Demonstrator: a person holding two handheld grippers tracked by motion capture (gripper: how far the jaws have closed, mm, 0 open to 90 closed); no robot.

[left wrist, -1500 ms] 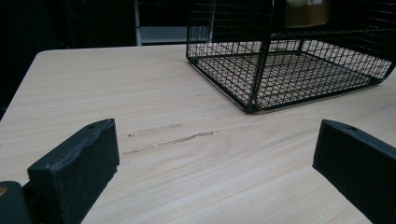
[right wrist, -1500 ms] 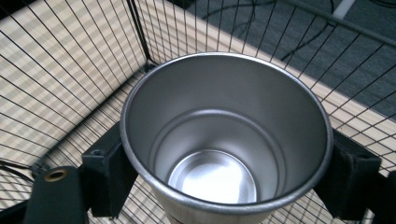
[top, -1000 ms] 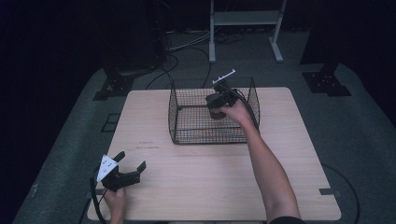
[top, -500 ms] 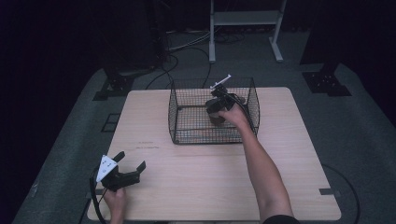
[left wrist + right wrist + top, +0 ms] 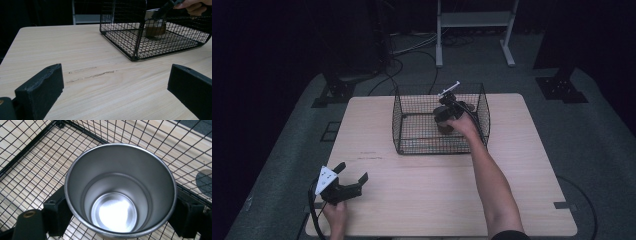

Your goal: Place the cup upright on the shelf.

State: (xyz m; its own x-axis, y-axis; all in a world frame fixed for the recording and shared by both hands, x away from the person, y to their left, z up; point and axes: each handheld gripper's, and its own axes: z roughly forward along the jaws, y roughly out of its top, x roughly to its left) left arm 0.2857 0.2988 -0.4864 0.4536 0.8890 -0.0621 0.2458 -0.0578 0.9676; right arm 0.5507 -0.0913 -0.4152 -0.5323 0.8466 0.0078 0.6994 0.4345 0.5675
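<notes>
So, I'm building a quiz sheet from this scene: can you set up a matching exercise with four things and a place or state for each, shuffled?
Things:
1. metal cup
2. wire basket
3. left gripper
4. right gripper

Places or states:
A. open, jaws apart, at the table's near left corner
B. shut on the cup, reaching into the basket
C. upright and empty, inside the basket
D. standing at the far middle of the wooden table

Pairs: 1-C, 2-D, 3-A, 4-B
</notes>
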